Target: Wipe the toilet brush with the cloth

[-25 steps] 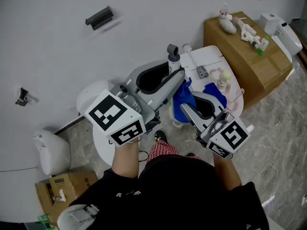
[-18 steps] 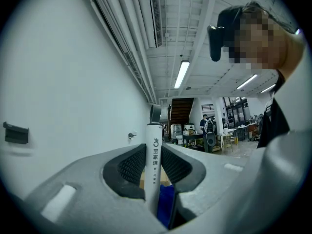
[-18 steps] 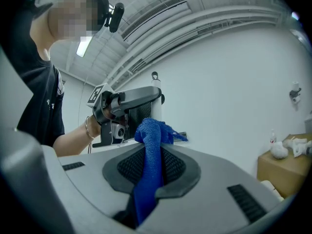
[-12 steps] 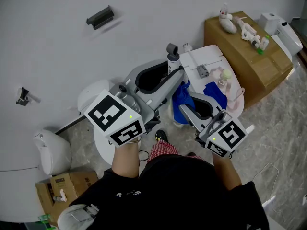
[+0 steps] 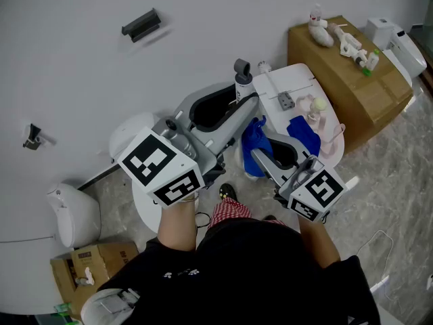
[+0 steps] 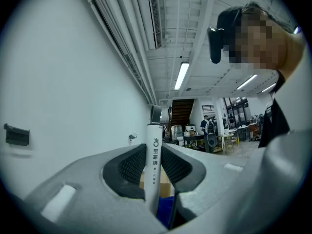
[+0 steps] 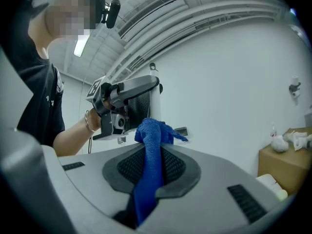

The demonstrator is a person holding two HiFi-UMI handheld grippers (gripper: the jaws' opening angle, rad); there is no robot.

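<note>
Since a second ago the right gripper (image 7: 150, 156) has slid a little down and toward the person, and the blue fluffy cloth (image 7: 152, 136) it carries now sits lower beside the brush than before, while the left gripper (image 6: 154, 149) has not shifted. That right gripper's jaws are pinched on the cloth, which runs up between the ribbed black pads and bunches into a tuft beyond their tips. The left gripper's jaws are clamped on the slim white plastic toilet-brush handle (image 6: 154, 129), which stands upright between the pads with its grey cap just above them; the brush head is out of sight. In the right gripper view the tuft of cloth lies against the white handle just below the left gripper. From the head view, both grippers are held over a white fixture (image 5: 296, 78), with a second blue cloth (image 5: 304, 131) lying on it just beyond the right gripper. A brown cardboard box (image 5: 355, 80) stands further right against the white wall (image 5: 81, 66)
</note>
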